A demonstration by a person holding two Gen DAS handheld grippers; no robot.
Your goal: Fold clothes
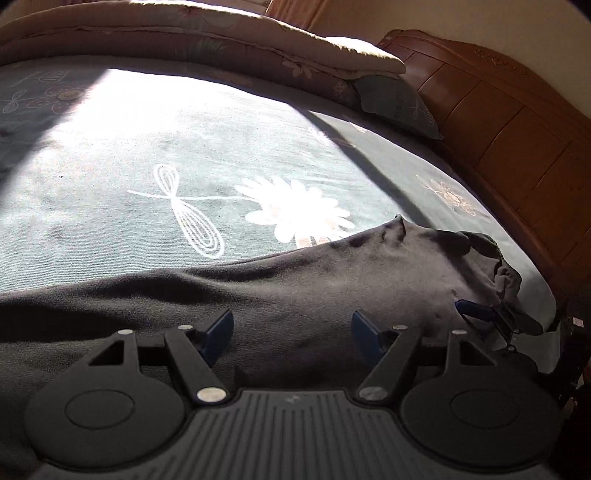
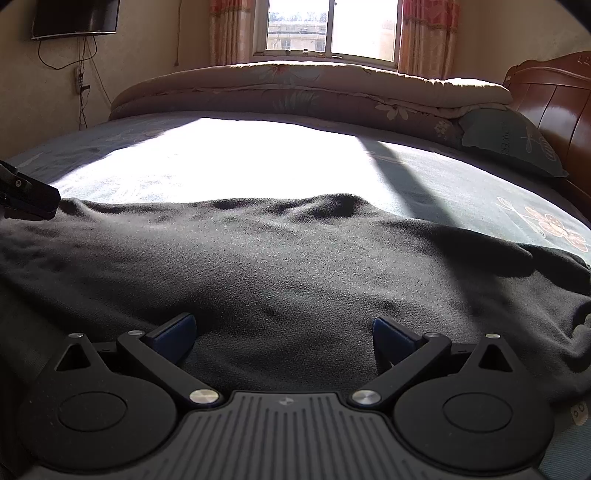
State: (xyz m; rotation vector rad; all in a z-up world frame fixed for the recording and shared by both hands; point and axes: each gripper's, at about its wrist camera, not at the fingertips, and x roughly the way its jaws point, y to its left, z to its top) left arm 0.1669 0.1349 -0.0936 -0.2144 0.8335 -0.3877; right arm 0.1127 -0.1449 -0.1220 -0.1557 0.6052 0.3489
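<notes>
Sunlit floral bedsheet [image 2: 461,192] under window [image 2: 332,27], dark garment [image 2: 295,258].

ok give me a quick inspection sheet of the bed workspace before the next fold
surface: bedsheet with flower print, partly in strong sun
job's things: dark garment spread across the near side, wrinkled, not folded yet
clutter: folded quilt and pillow at the far edge, apart from the garment
grippers: left gripper open over the garment, nothing between its jaws; right gripper open, jaws above the cloth
cables: wires hanging on the wall under the tv
surroundings: window with curtains, wooden headboard
</notes>
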